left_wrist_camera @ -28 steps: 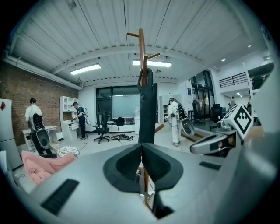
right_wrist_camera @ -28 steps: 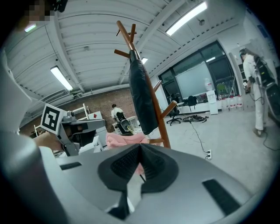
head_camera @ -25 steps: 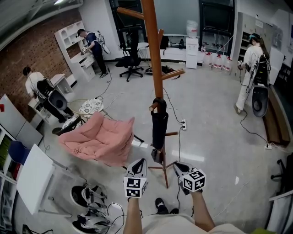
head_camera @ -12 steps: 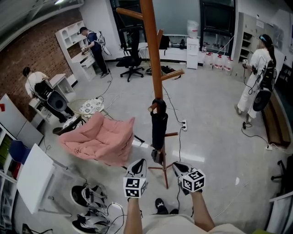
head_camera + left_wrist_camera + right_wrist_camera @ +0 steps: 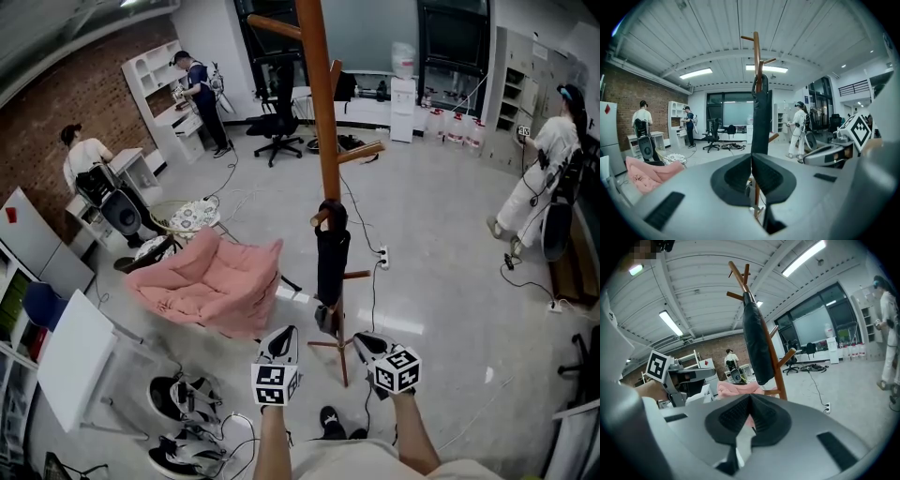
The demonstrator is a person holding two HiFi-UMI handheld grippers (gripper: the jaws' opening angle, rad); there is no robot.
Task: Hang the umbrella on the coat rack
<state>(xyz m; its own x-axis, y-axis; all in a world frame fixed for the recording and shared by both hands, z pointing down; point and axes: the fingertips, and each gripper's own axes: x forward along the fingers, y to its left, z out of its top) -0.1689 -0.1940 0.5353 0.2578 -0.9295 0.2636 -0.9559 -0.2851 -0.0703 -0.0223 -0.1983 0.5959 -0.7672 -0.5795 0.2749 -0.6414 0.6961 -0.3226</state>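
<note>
A black folded umbrella [image 5: 330, 264] hangs by its handle from a low peg of the wooden coat rack [image 5: 322, 131], straight down along the pole. Both grippers sit low in the head view, in front of the rack's foot and apart from the umbrella. My left gripper [image 5: 282, 341] is shut with nothing in it, and so is my right gripper [image 5: 363, 343]. In the left gripper view the umbrella [image 5: 760, 117] stands straight ahead beyond the shut gripper [image 5: 751, 155]. In the right gripper view the umbrella [image 5: 756, 344] and rack [image 5: 778, 367] rise beyond the shut gripper [image 5: 750, 396].
A pink cushion seat [image 5: 211, 281] lies left of the rack, with a white table [image 5: 75, 361] and gear on the floor [image 5: 183, 405] nearer me. A power strip and cable [image 5: 382, 255] lie right of the rack. People stand at the left wall and the far right [image 5: 548, 159].
Both grippers and the umbrella have kept still. The person at the far right has walked further right, and the head view has shifted a little.
</note>
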